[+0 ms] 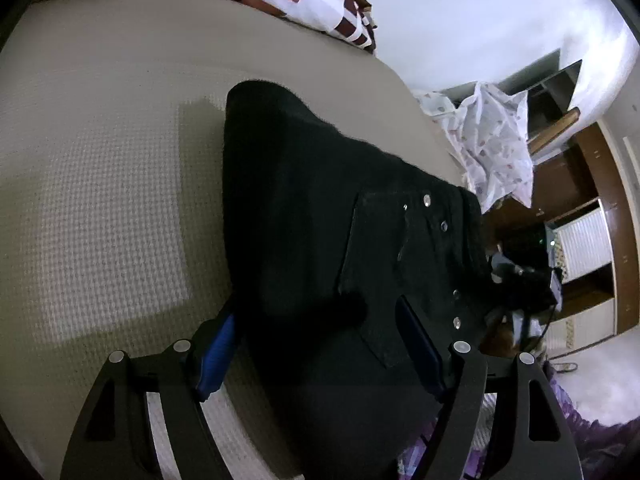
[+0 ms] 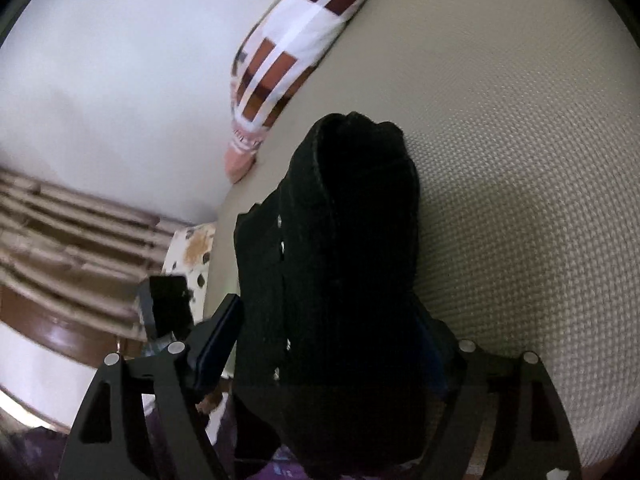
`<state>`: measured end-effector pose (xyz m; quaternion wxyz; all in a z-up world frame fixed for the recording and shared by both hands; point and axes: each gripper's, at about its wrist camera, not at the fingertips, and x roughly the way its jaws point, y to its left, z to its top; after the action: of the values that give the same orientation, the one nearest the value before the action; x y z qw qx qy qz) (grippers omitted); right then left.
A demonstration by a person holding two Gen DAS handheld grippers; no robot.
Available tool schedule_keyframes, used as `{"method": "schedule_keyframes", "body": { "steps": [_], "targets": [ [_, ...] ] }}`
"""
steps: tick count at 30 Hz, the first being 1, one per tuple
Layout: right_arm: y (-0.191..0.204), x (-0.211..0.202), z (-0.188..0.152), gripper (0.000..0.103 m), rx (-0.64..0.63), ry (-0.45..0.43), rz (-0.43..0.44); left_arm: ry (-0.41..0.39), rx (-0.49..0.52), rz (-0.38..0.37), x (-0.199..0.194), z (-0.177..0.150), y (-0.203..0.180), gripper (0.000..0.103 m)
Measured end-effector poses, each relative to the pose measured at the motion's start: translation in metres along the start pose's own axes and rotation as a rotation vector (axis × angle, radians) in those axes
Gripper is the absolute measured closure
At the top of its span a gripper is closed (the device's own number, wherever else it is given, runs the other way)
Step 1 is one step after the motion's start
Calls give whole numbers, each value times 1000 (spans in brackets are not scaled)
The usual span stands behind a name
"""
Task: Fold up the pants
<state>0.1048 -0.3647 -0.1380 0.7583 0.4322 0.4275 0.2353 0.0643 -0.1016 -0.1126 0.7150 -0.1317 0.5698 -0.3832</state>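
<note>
Lying folded on the beige bed (image 1: 100, 160), the black pants (image 1: 320, 208) (studs showing) sit between both spread, ungripping tongs: left gripper (image 1: 320, 344) and right gripper (image 2: 324, 344); a checked pillow (image 2: 288, 40) lies toward twelve o'clock.

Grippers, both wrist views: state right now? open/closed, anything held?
Left gripper: open, fingers spread over the black pants, not clamped.
Right gripper: open, pants between the fingers, no grip visible.
</note>
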Motion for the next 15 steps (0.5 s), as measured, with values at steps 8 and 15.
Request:
{"method": "schedule_keyframes", "body": {
  "steps": [8,15],
  "targets": [
    [0,6,9,36,-5,83,-59,14,191,199,13,4,-30,27],
    [-2,8,12,31,45,102,-76,11,243,278,21,-1,-39,26]
  ]
}}
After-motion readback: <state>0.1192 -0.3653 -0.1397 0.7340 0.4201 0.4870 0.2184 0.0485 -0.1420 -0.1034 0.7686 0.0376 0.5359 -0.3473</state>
